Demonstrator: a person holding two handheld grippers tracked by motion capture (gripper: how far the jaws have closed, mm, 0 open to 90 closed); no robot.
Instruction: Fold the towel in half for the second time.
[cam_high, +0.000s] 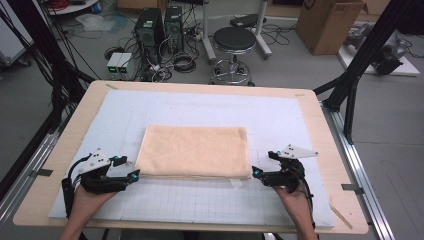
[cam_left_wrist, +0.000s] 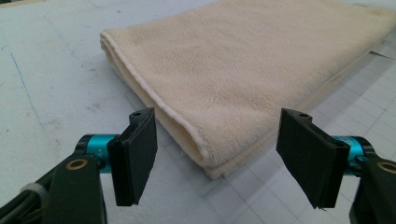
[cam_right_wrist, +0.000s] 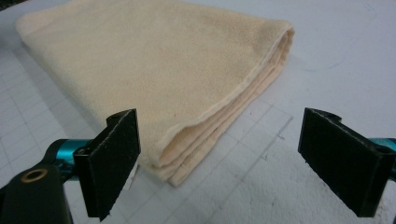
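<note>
1. Waiting spread apart just beside the towel's near left corner, the left gripper is seen with nothing clamped.
2. Folded into a thick, layered rectangle, the towel is laid flat mid-mat; some folding is judged done.
3. The right gripper is likewise held released at the near right corner; gripping is judged left.

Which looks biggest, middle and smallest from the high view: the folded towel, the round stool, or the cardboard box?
1. Folded towel, biggest by far.
2. Cardboard box and round black stool: about alike. The box is cut off by the picture's edge, and both stand farther from the camera, so their order is unsure.
</note>
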